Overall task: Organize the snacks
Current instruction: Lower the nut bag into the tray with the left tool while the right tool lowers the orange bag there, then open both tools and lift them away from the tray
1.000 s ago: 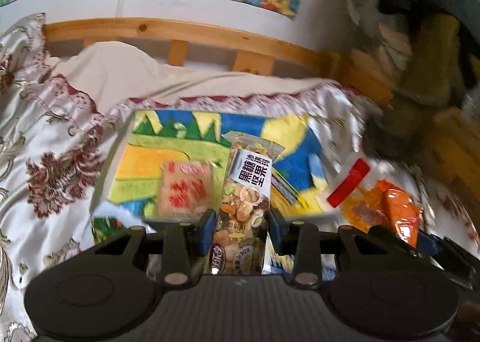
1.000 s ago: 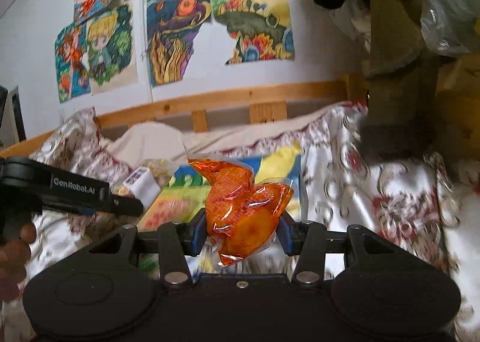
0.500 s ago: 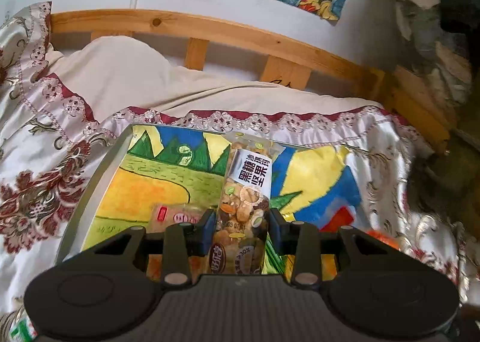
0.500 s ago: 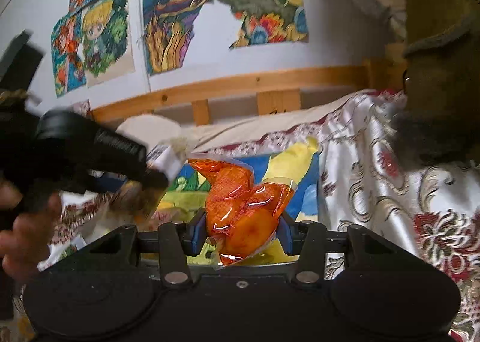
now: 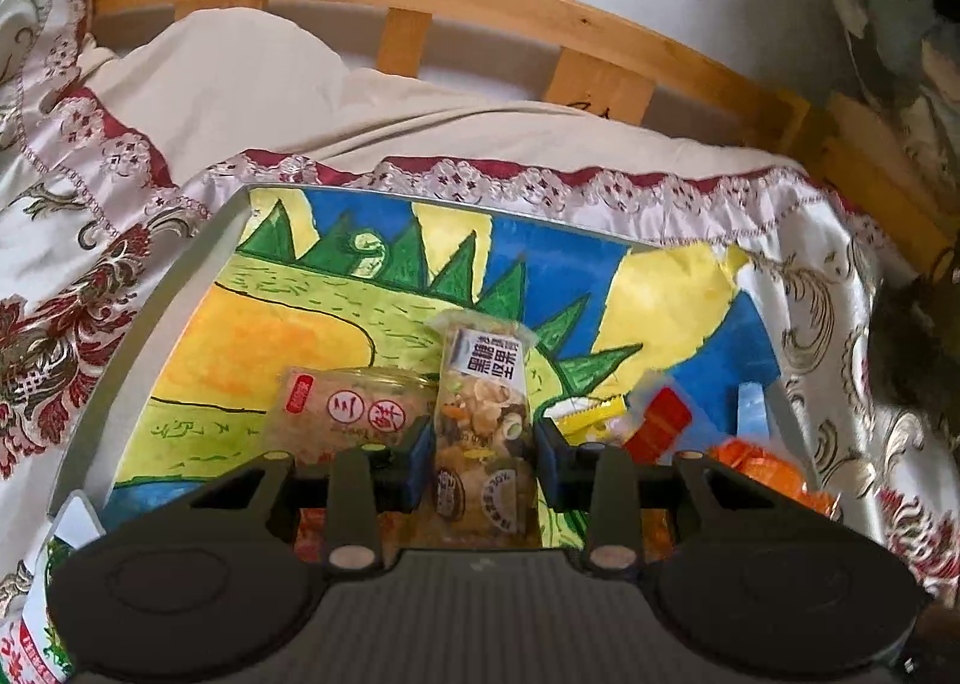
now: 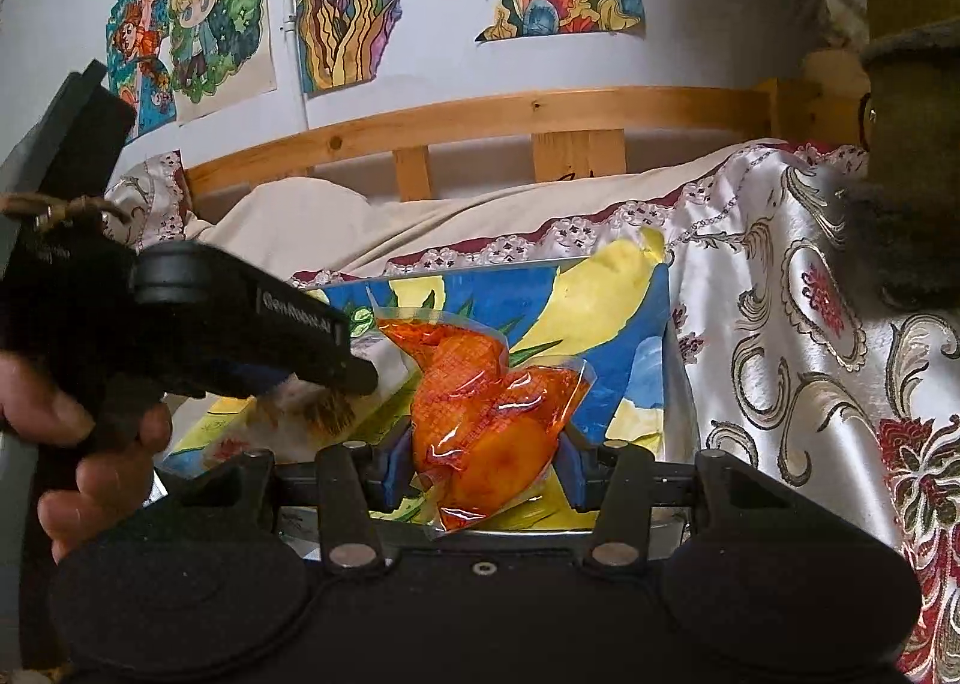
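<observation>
Left gripper (image 5: 483, 459): blue pads clamped on both sides of a tall, narrow clear packet of mixed nuts (image 5: 485, 420) with a white label of dark characters near its crimped top. The jaws have just closed a little further on it. The packet stands upright between the fingers, above a tray (image 5: 198, 258) with a pale grey rim and rounded corner. The tray floor is lined with a hand-coloured drawing (image 5: 336, 318): green spiky shapes, yellow and orange fields, blue patches, marker strokes visible.

Lying on the drawing, just left of the nut packet: a flat, translucent snack pack (image 5: 348, 411) with red round seals. To the right: a small yellow-edged wrapper (image 5: 591, 414), a red piece (image 5: 657, 423) and a crinkled orange pack (image 5: 762, 471), slightly blurred.

Right gripper (image 6: 483, 465): pads pressed on a glossy, vacuum-sealed orange pouch (image 6: 486, 408), wrinkled film with a mesh-like imprint and a clear sealed margin. The pouch is held above the near rim of the tray (image 6: 522, 537), not resting on it.

In the right wrist view, the black, matte body of the left gripper (image 6: 252, 336) crosses from the left, held by a hand (image 6: 78, 438).

The tray sits on a satin bedspread (image 6: 798, 324), shiny, cream with dark red floral and scroll patterns. Behind: a plain beige pillow (image 5: 240, 78), a slatted pine headboard (image 5: 468, 0) and coloured drawings (image 6: 354, 0) on the wall.
</observation>
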### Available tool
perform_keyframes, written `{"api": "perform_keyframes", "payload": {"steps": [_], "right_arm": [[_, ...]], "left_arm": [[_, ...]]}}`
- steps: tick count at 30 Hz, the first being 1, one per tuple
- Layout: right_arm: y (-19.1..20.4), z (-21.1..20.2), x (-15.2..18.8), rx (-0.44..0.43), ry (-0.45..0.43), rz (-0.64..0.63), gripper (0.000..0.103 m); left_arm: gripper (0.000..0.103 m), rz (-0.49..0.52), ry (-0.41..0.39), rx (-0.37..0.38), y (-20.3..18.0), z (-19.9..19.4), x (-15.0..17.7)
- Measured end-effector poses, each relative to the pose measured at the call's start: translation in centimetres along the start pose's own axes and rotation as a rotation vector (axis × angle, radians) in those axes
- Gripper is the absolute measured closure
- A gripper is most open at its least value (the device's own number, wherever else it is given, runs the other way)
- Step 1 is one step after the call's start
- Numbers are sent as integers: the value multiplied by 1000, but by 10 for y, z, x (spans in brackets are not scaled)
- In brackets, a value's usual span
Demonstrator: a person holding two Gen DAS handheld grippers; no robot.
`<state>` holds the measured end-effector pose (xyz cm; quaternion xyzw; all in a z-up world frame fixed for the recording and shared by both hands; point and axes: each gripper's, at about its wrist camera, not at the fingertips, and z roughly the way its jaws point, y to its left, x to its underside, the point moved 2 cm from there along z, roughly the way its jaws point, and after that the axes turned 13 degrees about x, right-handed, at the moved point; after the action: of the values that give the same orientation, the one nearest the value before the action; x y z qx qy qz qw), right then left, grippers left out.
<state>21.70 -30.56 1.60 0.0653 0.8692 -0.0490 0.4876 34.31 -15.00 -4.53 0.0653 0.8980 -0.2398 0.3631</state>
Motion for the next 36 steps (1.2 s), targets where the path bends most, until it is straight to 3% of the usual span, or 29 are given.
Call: {"api": "perform_keyframes", "payload": {"steps": [6, 8, 10, 16, 26, 36], "right_arm": [[-3, 3, 1, 11, 10, 6, 45], [-3, 2, 1, 17, 4, 0, 41], [-3, 1, 0, 16, -2, -4, 35], [-5, -6, -4, 23, -14, 7, 21], [-3, -45, -24, 36, -91, 11, 5], [3, -112, -41, 24, -170, 43, 1]], "left_arm": [[63, 7, 14, -5, -1, 3, 5], [54, 14, 8, -20, -2, 0, 5], [38, 34, 4, -56, -4, -3, 4], [22, 45, -13, -85, -3, -20, 1], [11, 61, -95, -86, 0, -73, -11], [3, 45, -185, -61, 3, -148, 0]]}}
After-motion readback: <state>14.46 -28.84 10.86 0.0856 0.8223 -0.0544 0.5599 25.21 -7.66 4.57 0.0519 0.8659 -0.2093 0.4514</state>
